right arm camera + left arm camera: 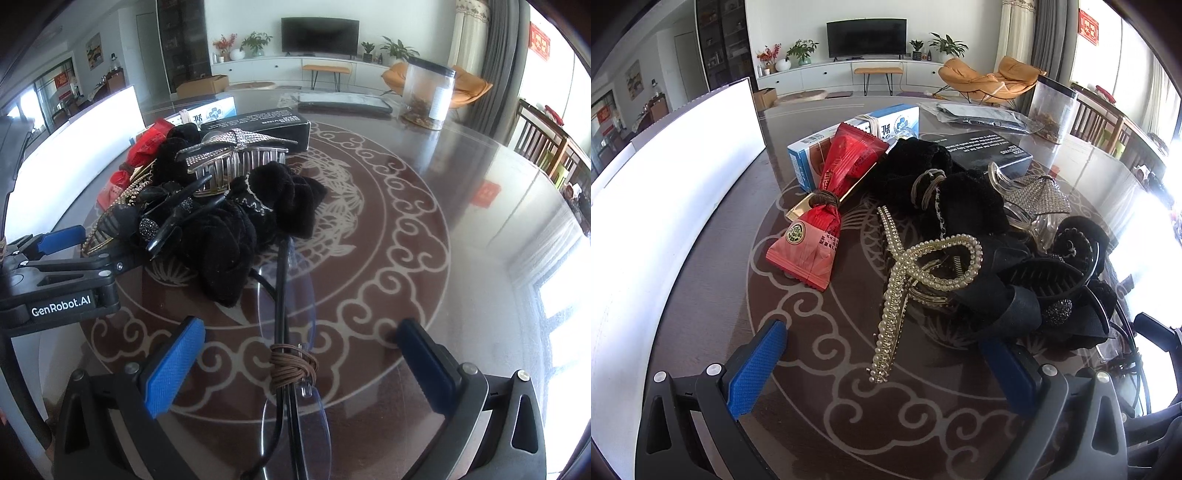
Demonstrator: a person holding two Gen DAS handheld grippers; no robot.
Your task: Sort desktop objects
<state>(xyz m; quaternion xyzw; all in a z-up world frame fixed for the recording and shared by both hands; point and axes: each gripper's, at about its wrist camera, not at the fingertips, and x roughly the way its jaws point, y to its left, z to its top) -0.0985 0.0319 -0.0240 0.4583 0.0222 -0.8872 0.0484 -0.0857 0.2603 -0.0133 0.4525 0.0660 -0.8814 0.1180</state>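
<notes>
The heap of hair accessories (979, 236) sat on the patterned tabletop (849, 406), and I take it as my landmark. At its near edge in the left wrist view lay a pearl-studded clip (916, 280), its long tail pointing back between my left gripper (886, 365) fingers. That gripper's jaws stood wide apart, blue pads (757, 369) on either side of the clip's tail, touching nothing I could see. Black bow clips (1045, 295) lay on the heap's right side, black velvet scrunchies (942, 184) at its middle, and a rhinestone claw clip (1038, 199) behind those. Left of the heap lay a red candy packet (820, 221) cinched with a brown hair tie (825, 199), resting against a blue-and-white box (857, 136); a black box (990, 151) stood behind the heap.

In the right wrist view, rimless glasses (291, 332) stretched from the heap's near side toward me, a brown hair tie (291, 365) wound round their folded arms. My right gripper (299, 369) had its jaws wide too, the glasses lying between the pads without touching either. The left gripper (62, 236) showed just left of the heap. A clear jar (428, 92) stood well beyond it.
</notes>
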